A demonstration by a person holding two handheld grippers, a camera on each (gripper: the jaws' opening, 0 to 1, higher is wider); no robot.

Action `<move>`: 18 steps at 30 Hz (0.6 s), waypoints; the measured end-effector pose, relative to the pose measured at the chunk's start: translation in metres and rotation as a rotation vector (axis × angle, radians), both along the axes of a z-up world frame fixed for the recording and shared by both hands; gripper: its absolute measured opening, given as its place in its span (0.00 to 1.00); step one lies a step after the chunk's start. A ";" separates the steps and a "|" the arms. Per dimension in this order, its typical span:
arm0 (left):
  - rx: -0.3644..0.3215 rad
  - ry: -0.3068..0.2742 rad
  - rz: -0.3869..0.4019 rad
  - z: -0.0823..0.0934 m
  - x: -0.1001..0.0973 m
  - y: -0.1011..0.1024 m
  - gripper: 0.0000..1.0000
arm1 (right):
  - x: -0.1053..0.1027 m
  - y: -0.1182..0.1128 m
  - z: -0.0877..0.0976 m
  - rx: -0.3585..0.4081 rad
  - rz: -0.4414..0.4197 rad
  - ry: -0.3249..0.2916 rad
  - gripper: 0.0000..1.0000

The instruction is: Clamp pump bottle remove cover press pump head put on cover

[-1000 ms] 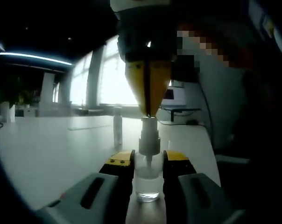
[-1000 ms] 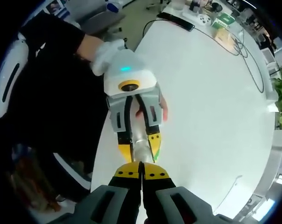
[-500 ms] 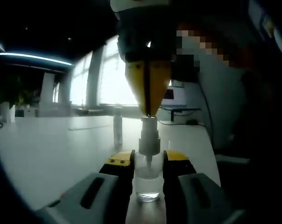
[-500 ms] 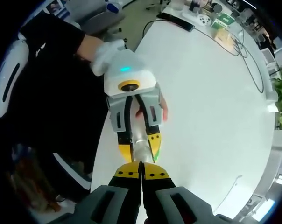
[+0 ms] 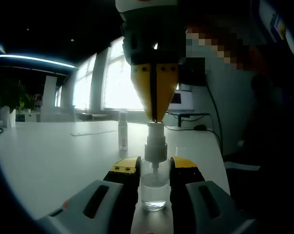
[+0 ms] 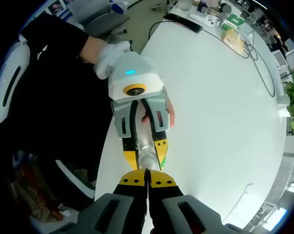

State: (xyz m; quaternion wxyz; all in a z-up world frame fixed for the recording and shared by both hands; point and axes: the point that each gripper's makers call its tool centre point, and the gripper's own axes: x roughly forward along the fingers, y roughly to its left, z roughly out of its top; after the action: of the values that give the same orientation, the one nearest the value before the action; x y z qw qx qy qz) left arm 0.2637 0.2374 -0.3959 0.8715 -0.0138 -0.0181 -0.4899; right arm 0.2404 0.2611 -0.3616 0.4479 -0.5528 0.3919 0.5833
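In the left gripper view, the pump bottle [image 5: 154,183] is seen from the side, upright on the white surface [image 5: 49,156], its clear lower body clamped between the yellow-tipped jaws of the left tongs [image 5: 154,170]. Its grey pump head [image 5: 155,144] stands bare above those jaws, with no cover on it. From 12 o'clock the right tongs [image 5: 155,116] come down, their two yellow jaws pressed together with only a thin dark seam between them, and their tip meets the top of the pump head. Beyond the bottle, toward 11 o'clock, a slim clear cover [image 5: 122,131] stands upright on the surface, well apart from the bottle. Bright windows and a monitor lie in the far background.

The right gripper view looks straight down instead. There the right tongs [image 6: 147,181] rise from 6 o'clock with jaws closed against each other, nothing held between them, and the pump head [image 6: 148,159] sits just beyond their tip. The left tongs [image 6: 146,157] enter from 12 o'clock, gripping the bottle on both sides, and a white-gloved hand [image 6: 110,56] holds their body. The surface [image 6: 220,112] stretches toward 2 o'clock, where cables, a dark flat device and small items lie near the far edge. A plant is seen at 3 o'clock.

No brand, label or legible writing can be made out on the bottle or elsewhere.
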 end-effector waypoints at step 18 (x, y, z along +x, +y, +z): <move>-0.003 0.004 -0.001 0.000 -0.001 -0.001 0.15 | 0.001 0.000 0.000 0.011 -0.032 0.002 0.00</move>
State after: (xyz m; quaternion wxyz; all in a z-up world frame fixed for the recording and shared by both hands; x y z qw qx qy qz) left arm 0.2622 0.2364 -0.3954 0.8713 -0.0163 -0.0169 -0.4902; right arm 0.2411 0.2610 -0.3618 0.4598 -0.5434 0.3976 0.5790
